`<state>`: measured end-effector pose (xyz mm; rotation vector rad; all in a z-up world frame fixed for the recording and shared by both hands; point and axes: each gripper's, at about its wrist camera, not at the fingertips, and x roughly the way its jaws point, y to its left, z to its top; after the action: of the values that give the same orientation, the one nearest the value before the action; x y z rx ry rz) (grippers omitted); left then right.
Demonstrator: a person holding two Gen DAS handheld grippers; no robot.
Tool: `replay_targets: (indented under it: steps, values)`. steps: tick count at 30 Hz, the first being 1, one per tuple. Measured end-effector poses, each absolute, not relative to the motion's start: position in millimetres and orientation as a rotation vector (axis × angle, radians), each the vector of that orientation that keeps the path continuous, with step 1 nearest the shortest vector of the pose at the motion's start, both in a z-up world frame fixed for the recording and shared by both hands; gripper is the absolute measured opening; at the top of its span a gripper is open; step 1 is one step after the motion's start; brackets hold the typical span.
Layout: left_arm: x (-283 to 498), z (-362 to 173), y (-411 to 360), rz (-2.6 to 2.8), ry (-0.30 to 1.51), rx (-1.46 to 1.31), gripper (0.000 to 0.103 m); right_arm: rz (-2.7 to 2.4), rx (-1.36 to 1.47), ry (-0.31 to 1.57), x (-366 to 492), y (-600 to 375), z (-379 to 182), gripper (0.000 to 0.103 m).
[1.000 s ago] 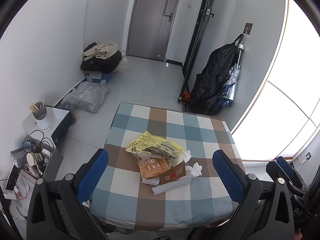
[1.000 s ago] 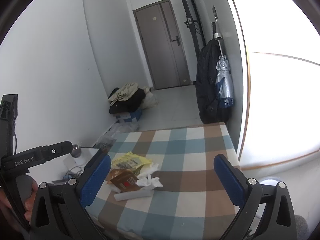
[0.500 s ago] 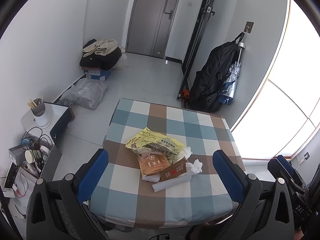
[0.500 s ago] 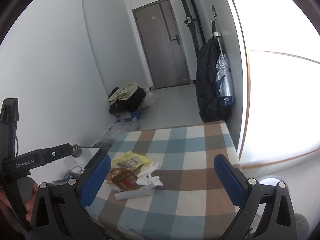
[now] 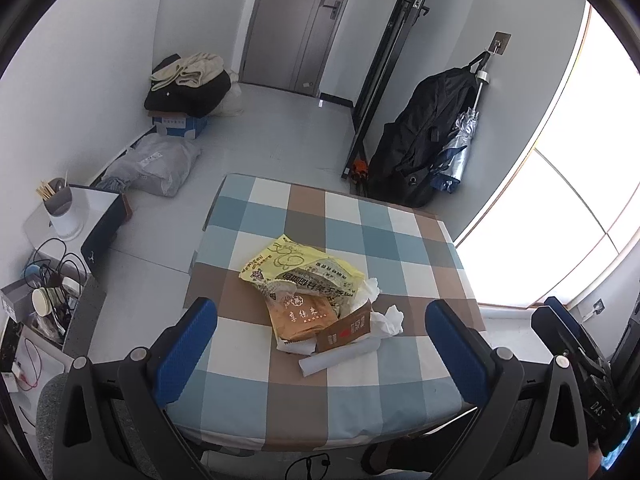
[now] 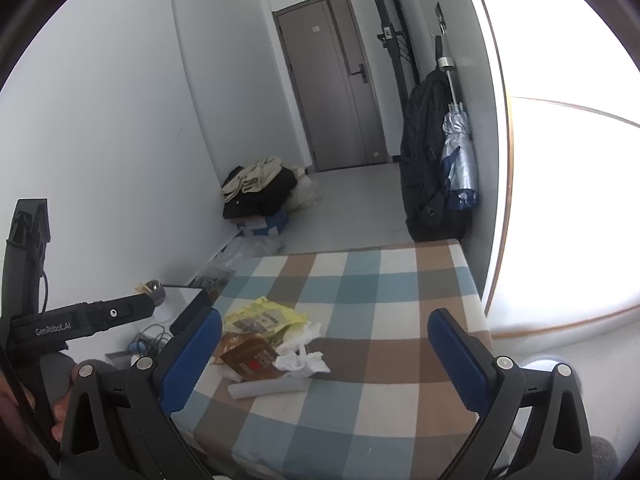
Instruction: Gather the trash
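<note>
The trash pile [image 5: 320,304] lies on the checked tablecloth [image 5: 400,240], nearer the table's near-left part than its far edge. It consists of a yellow printed bag [image 5: 296,268] at the far side, an orange packet [image 5: 304,316] and a brown carton [image 5: 348,326] overlapping in the middle, crumpled white tissue [image 5: 386,318] at the right, and a white paper roll [image 5: 340,358] lying at the near side. The pieces touch one another.

Bare cloth surrounds the pile on every side; the widest open area is to the right and toward the far edge. The near table edge [image 5: 320,442] sits just below the fingers.

The left gripper [image 5: 320,344] hangs above the table with jaws spread wide, holding nothing. The right gripper [image 6: 324,356] is likewise wide open and empty, positioned right of the pile.
</note>
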<state>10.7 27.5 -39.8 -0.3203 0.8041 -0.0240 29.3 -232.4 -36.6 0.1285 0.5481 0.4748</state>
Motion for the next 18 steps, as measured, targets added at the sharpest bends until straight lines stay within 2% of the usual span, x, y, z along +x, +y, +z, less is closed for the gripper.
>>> replay_targets:
  steps: [8,16,18]
  values:
    - [39,-83,51,-0.137,0.979,-0.441,0.1,0.459,0.143,0.609,50,-234,-57,0.103]
    - [55,-119,67,-0.199,1.095,-0.581,0.083,0.472,0.183,0.694,70,-237,-83,0.103]
    - [59,-121,73,-0.212,1.102,-0.636,0.082,0.48,0.197,0.716,76,-237,-87,0.103]
